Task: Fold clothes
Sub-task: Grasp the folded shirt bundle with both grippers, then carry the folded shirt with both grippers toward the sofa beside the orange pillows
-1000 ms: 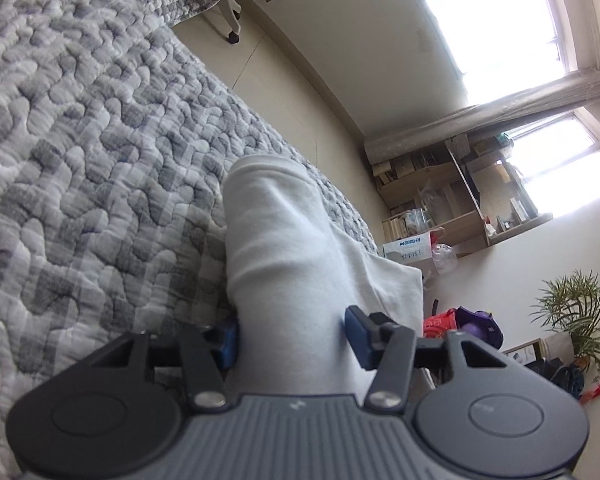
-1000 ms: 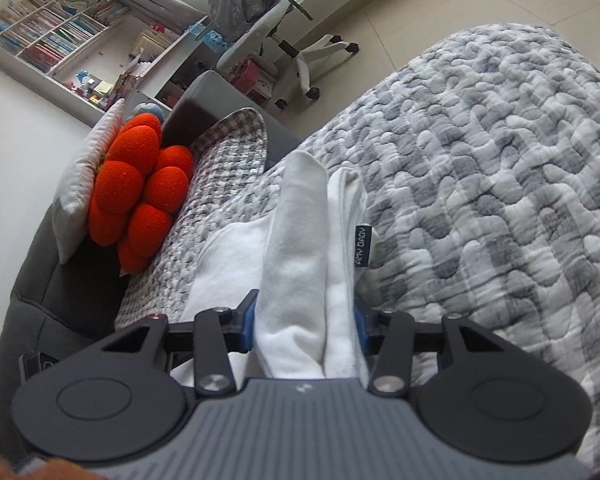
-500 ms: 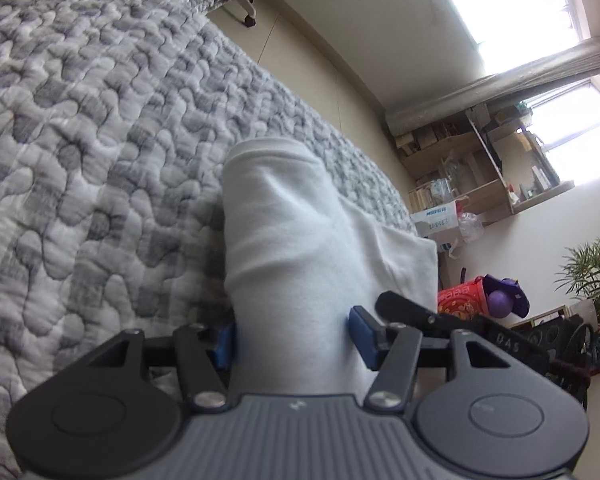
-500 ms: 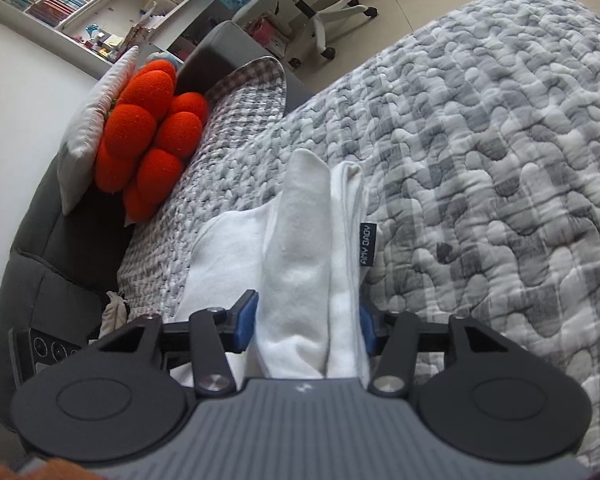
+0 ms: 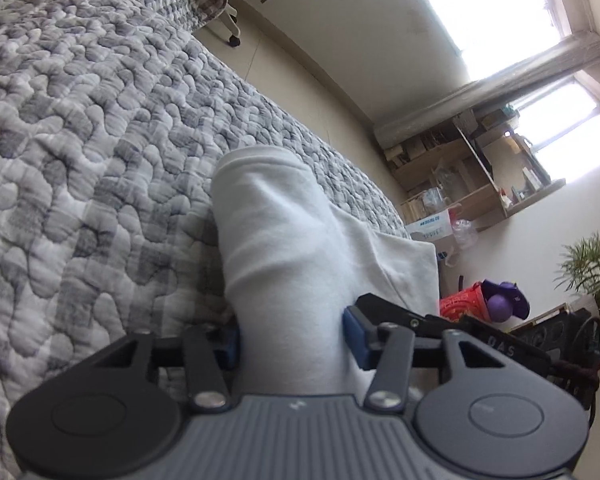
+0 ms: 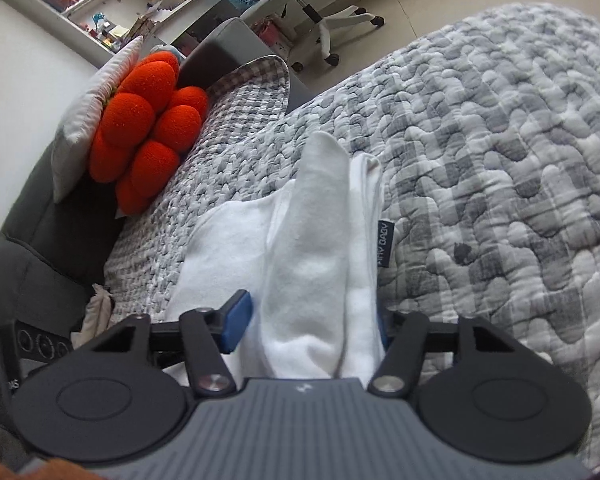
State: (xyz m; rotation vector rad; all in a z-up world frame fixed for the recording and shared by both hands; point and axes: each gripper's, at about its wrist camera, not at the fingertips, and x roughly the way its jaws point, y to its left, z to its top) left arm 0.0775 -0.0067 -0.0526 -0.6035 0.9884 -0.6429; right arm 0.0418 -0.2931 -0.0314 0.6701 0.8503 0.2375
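a: where's the garment sitting right now?

b: the white garment (image 5: 284, 248) runs out ahead from between the jaws of the left gripper (image 5: 290, 338), bunched into a thick roll over the grey quilt (image 5: 84, 152). those jaws are closing, and both blue pads look pressed into the cloth, so i'd call it grasped

a: and the other side?

b: the right gripper (image 6: 312, 320) has the same garment (image 6: 312, 240) between its jaws, two upright folds of it. the far pad is buried against the cloth with the little dark label (image 6: 383, 243) just beyond it, but the near pad stands a bit clear of the fabric, so that side looks released, not clenched

a: how far along is the folding, you think?

b: partway, at a guess. the cloth is gathered lengthwise into layers, with a flat part lying beside the jaws on the quilt, toward the orange cushion (image 6: 148, 128). it's not a tidy stack yet; the raised folds want laying flat and squaring up, and probably one more fold across
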